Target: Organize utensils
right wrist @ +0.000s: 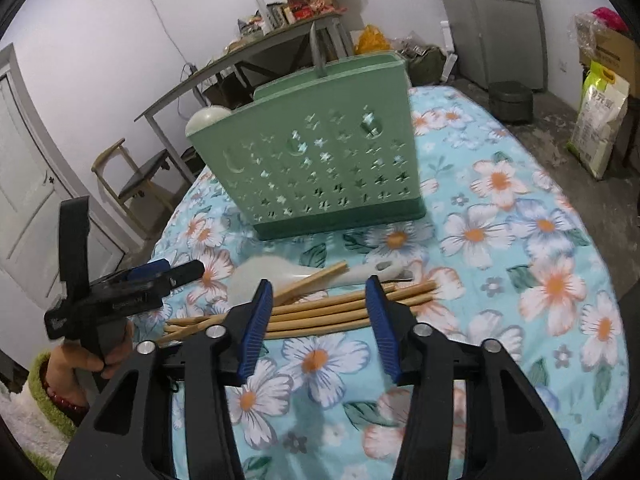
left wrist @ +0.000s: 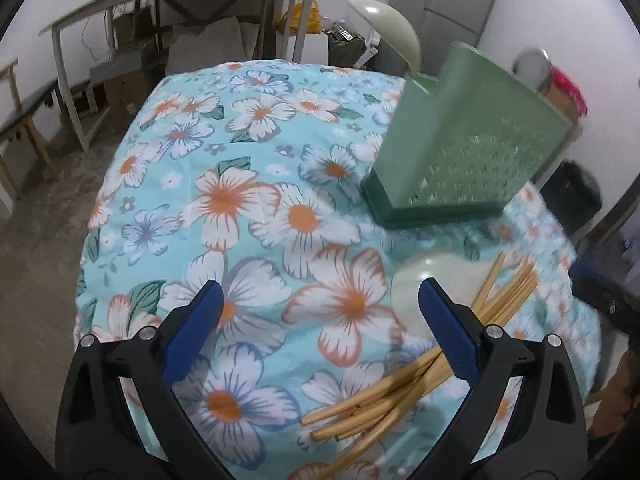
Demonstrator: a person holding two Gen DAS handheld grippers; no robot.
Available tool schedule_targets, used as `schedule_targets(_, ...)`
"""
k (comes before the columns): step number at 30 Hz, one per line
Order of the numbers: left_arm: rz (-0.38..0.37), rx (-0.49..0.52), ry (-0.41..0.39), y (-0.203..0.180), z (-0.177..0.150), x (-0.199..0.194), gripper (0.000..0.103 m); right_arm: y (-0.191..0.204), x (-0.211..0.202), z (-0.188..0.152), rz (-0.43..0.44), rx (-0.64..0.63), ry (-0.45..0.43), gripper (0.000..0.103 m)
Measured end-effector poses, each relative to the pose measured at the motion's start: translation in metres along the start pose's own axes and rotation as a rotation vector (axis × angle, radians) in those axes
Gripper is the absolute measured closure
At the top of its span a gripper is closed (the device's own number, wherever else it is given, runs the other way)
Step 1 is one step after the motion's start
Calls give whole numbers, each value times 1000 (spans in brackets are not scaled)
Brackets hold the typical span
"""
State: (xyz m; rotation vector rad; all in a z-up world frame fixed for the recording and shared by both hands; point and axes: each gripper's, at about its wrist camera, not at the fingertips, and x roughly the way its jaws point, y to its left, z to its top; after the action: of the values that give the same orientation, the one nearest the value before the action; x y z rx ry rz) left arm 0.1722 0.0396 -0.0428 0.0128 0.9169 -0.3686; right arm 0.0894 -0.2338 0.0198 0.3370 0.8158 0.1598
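Several wooden chopsticks (right wrist: 320, 314) lie in a loose bundle on the flowered tablecloth (right wrist: 500, 240). A white rice spoon (right wrist: 260, 274) lies just behind them. My right gripper (right wrist: 319, 282) is open and hangs just above the bundle's middle, its pads touching nothing. A green perforated utensil holder (right wrist: 320, 160) stands upright further back, with a white ladle (right wrist: 208, 120) and a grey handle (right wrist: 318, 54) in it. My left gripper (left wrist: 320, 286) is open over bare cloth, and the chopsticks (left wrist: 380, 392) and rice spoon (left wrist: 408, 284) run under its right finger. The left gripper (right wrist: 176, 271) also shows at the left, held by a hand (right wrist: 80, 360).
The table's edges curve away to the left and far side. Beyond stand a grey desk (right wrist: 240, 64) loaded with clutter, a wooden chair (right wrist: 136, 176), a white door (right wrist: 24, 184), a black pot (right wrist: 510, 100) on the floor, and a rice sack (right wrist: 596, 120).
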Motion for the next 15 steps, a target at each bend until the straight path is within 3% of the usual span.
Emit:
schedule_targets(8, 103, 116, 28, -19, -20, 8, 9, 11, 50, 6, 35, -25, 68, 73)
schedule_targets(15, 94, 166, 44, -24, -37, 7, 9, 13, 62, -12, 18, -41, 150, 81)
